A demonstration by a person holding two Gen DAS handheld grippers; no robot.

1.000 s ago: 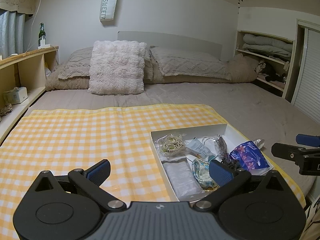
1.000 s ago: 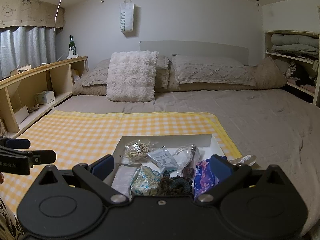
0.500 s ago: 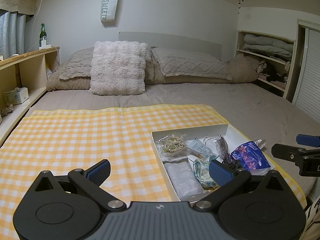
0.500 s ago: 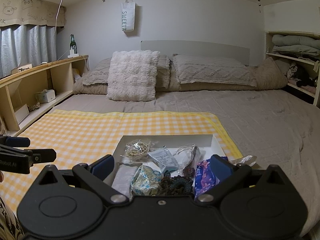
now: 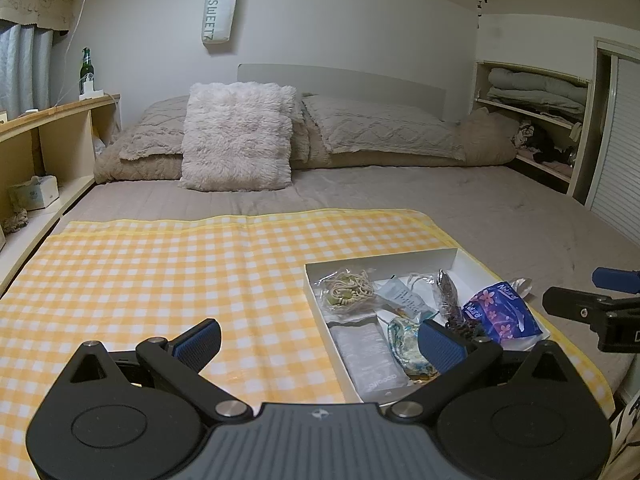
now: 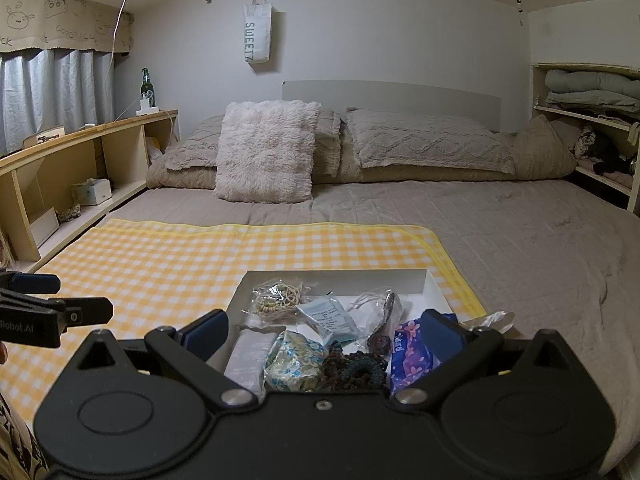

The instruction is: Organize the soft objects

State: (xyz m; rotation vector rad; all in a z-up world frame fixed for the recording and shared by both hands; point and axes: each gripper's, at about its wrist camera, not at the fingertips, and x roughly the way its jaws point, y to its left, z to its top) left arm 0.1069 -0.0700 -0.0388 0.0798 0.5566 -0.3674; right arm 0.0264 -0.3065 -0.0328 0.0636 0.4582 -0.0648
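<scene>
A shallow white box (image 5: pixel 404 258) (image 6: pixel 336 275) lies on a yellow checked cloth (image 5: pixel 160 276) (image 6: pixel 168 264) on the bed. In it are a bag of beige bands (image 5: pixel 348 290) (image 6: pixel 278 298), a pale blue packet (image 5: pixel 402 296) (image 6: pixel 330 316), a floral pouch (image 5: pixel 406 342) (image 6: pixel 294 364), dark scrunchies (image 6: pixel 354 366), a clear wrapped pack (image 5: pixel 368 350) and a purple flowered tissue pack (image 5: pixel 500 312) (image 6: pixel 410 354). My left gripper (image 5: pixel 320 338) hovers open over the cloth by the box's left edge. Over the box's near side, my right gripper (image 6: pixel 324 334) stands open and holds nothing.
A fluffy cushion (image 5: pixel 238 136) and knitted pillows (image 5: pixel 384 128) rest at the bed's head. A wooden shelf (image 6: pixel 80 152) with a green bottle (image 6: pixel 147 84) runs along the left. Shelves with folded bedding (image 5: pixel 536 92) stand on the right.
Both views have shifted very slightly; the grippers stay open and the things in the box have not moved.
</scene>
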